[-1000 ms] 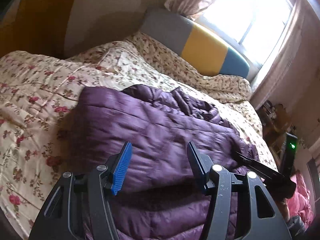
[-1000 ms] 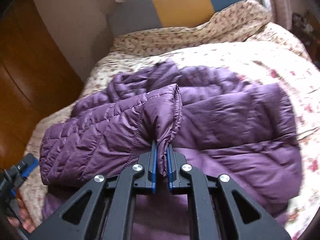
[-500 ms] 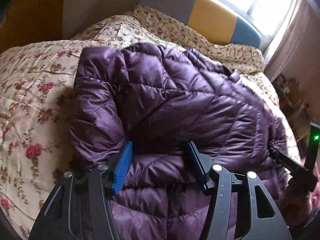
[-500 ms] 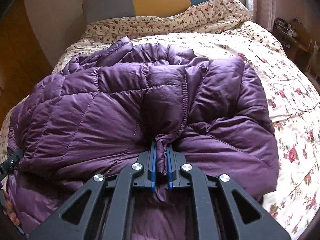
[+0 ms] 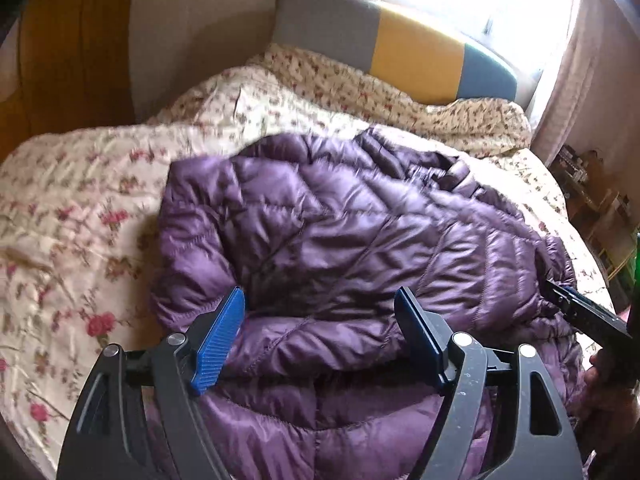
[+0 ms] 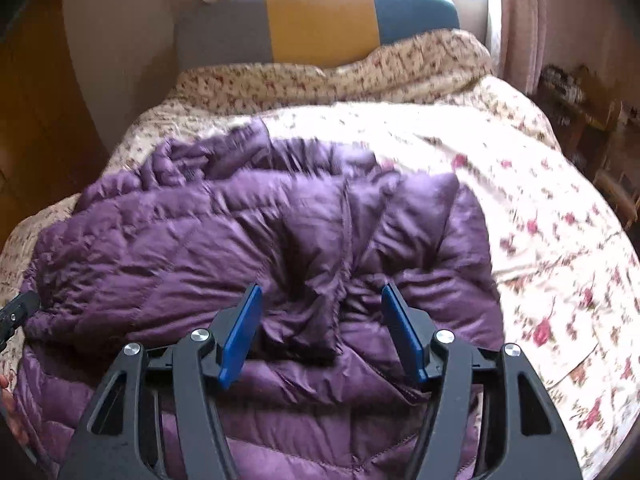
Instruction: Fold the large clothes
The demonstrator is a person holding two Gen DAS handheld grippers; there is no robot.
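A purple quilted puffer jacket [image 5: 344, 232] lies folded over itself on the floral bedspread [image 5: 72, 208]; it also shows in the right wrist view [image 6: 224, 240]. My left gripper [image 5: 320, 300] is open and empty, just above the jacket's near folded edge. My right gripper [image 6: 320, 296] is open too, with a bunched seam of the jacket lying between its blue pads [image 6: 240, 336], not clamped. The right gripper's tip shows at the jacket's right edge in the left wrist view [image 5: 576, 308].
A grey, yellow and blue headboard [image 6: 320, 20] stands at the far end of the bed under a bright window. A wooden wardrobe [image 5: 60, 52] is on the left. Cluttered shelves [image 6: 580, 96] stand to the right of the bed.
My right gripper has opened and let go of the jacket's fold, which now rests on the lower half. Both grippers have drawn back a little.
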